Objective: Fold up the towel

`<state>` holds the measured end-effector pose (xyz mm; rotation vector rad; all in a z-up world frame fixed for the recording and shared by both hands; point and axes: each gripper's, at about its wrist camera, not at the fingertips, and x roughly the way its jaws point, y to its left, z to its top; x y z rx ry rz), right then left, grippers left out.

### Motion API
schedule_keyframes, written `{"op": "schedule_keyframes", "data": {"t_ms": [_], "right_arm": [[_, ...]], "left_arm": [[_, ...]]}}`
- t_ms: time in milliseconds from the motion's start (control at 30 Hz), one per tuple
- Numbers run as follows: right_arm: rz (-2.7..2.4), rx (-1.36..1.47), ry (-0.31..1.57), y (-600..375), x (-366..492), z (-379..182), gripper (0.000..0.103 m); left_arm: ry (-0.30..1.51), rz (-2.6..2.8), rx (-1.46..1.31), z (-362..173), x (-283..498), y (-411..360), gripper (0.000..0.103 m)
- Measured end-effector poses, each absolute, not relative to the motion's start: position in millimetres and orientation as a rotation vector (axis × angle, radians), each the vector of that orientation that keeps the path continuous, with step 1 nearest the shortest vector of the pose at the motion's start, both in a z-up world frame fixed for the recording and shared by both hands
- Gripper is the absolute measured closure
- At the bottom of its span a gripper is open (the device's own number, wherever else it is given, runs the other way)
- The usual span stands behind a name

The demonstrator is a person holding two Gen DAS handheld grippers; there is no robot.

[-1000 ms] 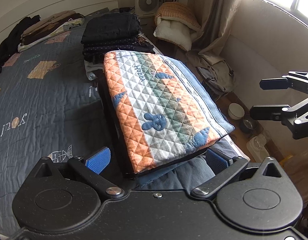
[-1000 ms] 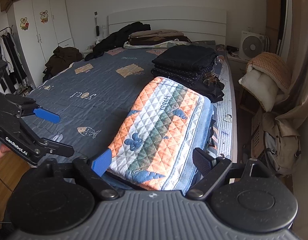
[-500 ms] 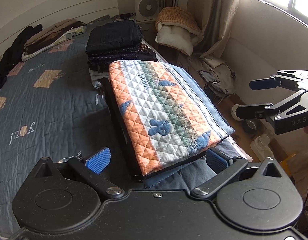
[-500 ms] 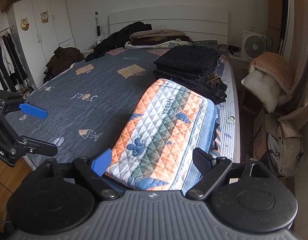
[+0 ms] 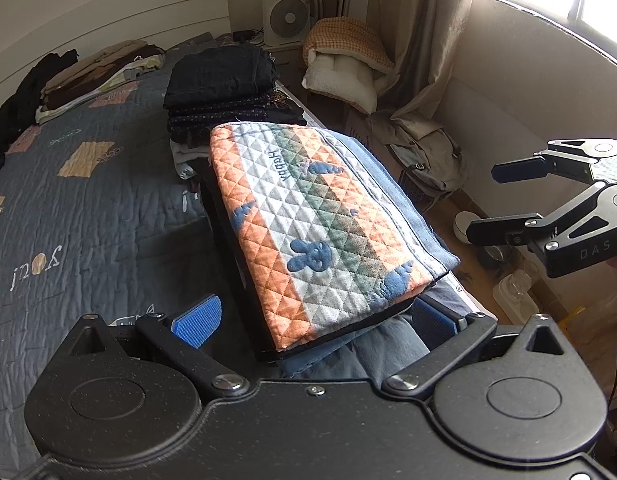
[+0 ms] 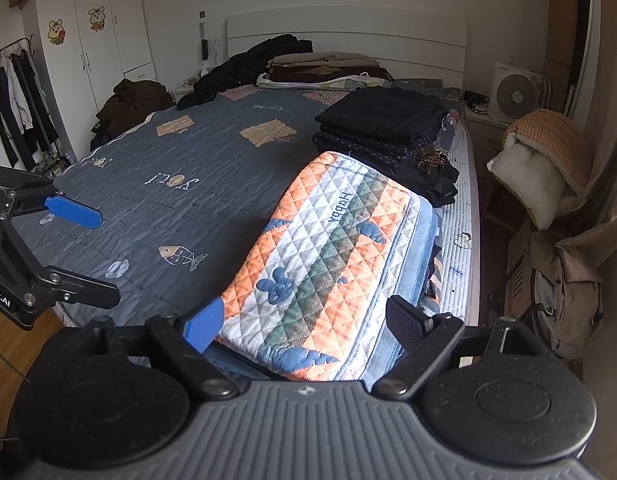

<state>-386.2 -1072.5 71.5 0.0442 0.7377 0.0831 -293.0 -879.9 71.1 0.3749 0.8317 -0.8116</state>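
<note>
The left hand-held gripper [image 5: 314,320] is seen with its blue ribbed pads spread wide apart, nothing between them, hovering at the near end of the bed. The right hand-held gripper [image 6: 304,326] is likewise held open and empty, just beside the same near end. Between the two lies the quilted towel with orange, white and green diamond stitching and blue rabbit figures [image 5: 308,216], already folded into a thick rectangle. It is rested on a stack of blue and dark folded cloth [image 5: 392,184] at the right edge of the grey patchwork-quilted bed [image 5: 88,208]. The towel is judged soft, light and limp, padded enough to hold a crease yet likely to sag if lifted by one corner. Should another fold be wanted, the two near corners are judged the best hold. A pile of dark folded garments [image 6: 382,128] is stacked just beyond it.
</note>
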Motion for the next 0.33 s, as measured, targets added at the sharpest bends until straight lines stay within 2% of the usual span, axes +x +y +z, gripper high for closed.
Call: {"op": "schedule_keyframes", "data": {"t_ms": [333], "right_arm": [[0.088,0.032,0.739,-1068.8,-386.5,72.2,0.016]], "left_arm": [[0.813,-0.850,0.393,67.2,-300.4,-882.2,0.000]]}}
